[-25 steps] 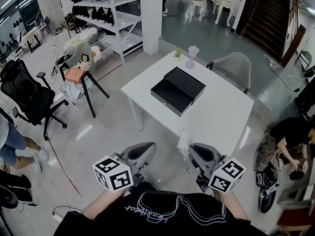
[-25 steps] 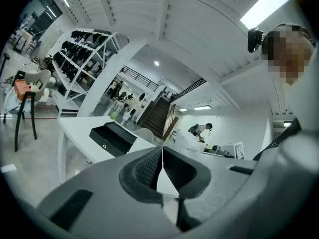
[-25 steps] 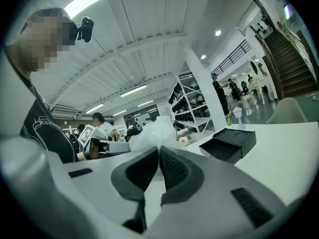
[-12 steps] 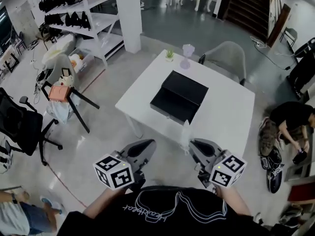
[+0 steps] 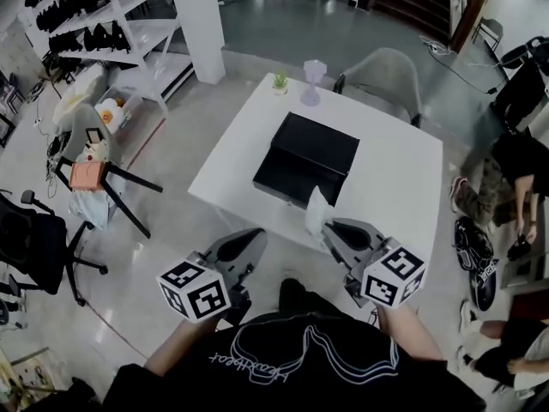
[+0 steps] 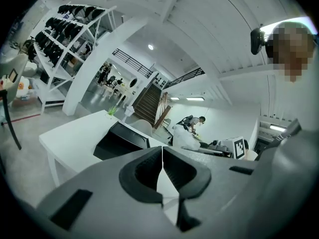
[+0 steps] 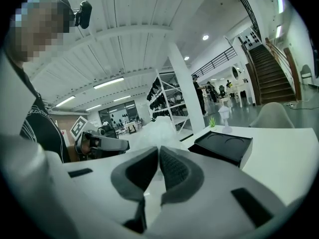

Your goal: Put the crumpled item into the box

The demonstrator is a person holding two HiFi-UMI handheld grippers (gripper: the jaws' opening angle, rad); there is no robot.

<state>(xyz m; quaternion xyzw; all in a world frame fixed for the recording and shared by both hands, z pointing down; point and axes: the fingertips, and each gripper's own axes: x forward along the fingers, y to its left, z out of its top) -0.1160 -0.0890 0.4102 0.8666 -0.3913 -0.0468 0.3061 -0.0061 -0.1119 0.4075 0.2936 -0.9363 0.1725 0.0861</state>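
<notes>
A black box with its black tray pulled out in front lies on the white table. My right gripper is shut on a white crumpled item, held up over the table's near edge. The right gripper view shows the crumpled item sticking up past the closed jaws, with the box beyond to the right. My left gripper is shut and empty, level with the right one, left of the table over the floor. From the left gripper view, the box and the crumpled item lie ahead.
A small plant and a pale vase stand at the table's far edge, a grey chair behind it. A person crouches at the right. A stool, shelves and a pillar are on the left.
The table has come closer in the head view. Both grippers have moved forward, and the crumpled item now sits over the table's near edge. Both jaws stay as they were.
</notes>
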